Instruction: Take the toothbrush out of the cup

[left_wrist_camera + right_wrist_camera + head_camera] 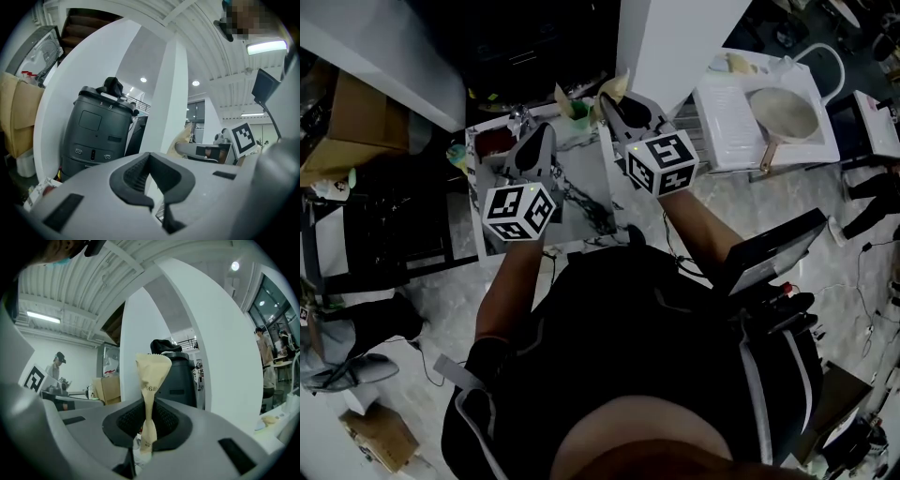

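My right gripper [147,427] is shut on the toothbrush [151,380], a slim thing in a crumpled tan paper wrapper that sticks up past the jaws. In the head view its tan tip [619,87] shows just beyond that gripper [611,103], held above the marble-patterned counter [581,202]. The green cup [578,112] stands at the counter's back, left of the right gripper, with another tan piece [562,96] by it. My left gripper [546,131] hovers over the counter's left part; its jaws [151,176] are shut with nothing between them.
A dark grey machine [96,131] and a white pillar [166,93] stand behind the counter. A red thing [494,141] and a faucet [520,117] sit at the counter's back left. A white rack with a pan [783,112] is at the right, a cardboard box [356,122] at the left.
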A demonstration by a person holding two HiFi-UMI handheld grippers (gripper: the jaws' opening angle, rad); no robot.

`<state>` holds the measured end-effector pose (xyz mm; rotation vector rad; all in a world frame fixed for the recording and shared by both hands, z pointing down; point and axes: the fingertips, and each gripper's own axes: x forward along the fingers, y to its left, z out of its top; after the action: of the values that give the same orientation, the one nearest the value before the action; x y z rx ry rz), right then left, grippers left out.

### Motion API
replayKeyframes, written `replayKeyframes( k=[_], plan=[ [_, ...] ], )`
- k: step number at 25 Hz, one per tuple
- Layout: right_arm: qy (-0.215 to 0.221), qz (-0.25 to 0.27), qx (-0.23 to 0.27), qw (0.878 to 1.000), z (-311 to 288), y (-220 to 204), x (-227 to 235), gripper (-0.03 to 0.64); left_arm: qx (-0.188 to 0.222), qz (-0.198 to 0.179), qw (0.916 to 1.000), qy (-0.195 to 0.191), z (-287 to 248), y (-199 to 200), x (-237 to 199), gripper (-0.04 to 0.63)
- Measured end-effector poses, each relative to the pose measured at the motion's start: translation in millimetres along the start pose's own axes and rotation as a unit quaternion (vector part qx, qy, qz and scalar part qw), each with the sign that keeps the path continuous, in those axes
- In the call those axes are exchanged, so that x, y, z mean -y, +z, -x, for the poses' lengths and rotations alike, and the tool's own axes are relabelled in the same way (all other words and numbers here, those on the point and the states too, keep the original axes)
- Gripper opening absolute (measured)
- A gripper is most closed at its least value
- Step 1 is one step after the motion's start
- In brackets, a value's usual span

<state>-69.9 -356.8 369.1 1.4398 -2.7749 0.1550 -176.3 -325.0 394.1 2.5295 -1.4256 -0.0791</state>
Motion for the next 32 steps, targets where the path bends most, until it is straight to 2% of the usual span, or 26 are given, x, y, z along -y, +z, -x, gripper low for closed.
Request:
replayKeyframes(
  k=[7,12,15,19,22,28,32],
  plan=[
    [-0.005,-0.003,0.000,1.000,6.0,-0.8,3.3,0.044,-0.004,-0.004,1.0000,0.004,-5.2,-2.0,1.5,0.005],
    [-0.009,-0.006,-0.003,1.000,4.5,-3.8,9.2,0.044,-0.008,-0.020,0.9985,0.050,-15.4,-7.4,-18.2,0.006],
    [-0.011,-0.005,-0.003,1.000,2.2,-4.6,15.7,0.044,-0.015,-0.032,0.9974,0.063,-29.9,-14.6,-27.8,0.009],
    [-0.015,-0.009,-0.010,1.000,-2.2,-10.4,24.8,0.044,-0.040,-0.011,0.9970,0.065,-53.4,-34.9,-39.9,0.070],
    [-0.019,-0.012,-0.018,1.000,-5.9,-18.5,31.6,0.044,-0.065,-0.011,0.9955,0.068,-71.8,-55.5,-49.8,0.113],
    [-0.025,-0.021,-0.037,0.999,-8.2,-42.6,45.9,0.044,-0.104,-0.006,0.9904,0.091,-102.8,-99.6,-72.7,0.150],
    [-0.021,-0.025,-0.043,0.999,-14.7,-53.7,56.9,0.044,-0.114,0.008,0.9881,0.103,-125.4,-117.9,-87.0,0.152]
  ],
)
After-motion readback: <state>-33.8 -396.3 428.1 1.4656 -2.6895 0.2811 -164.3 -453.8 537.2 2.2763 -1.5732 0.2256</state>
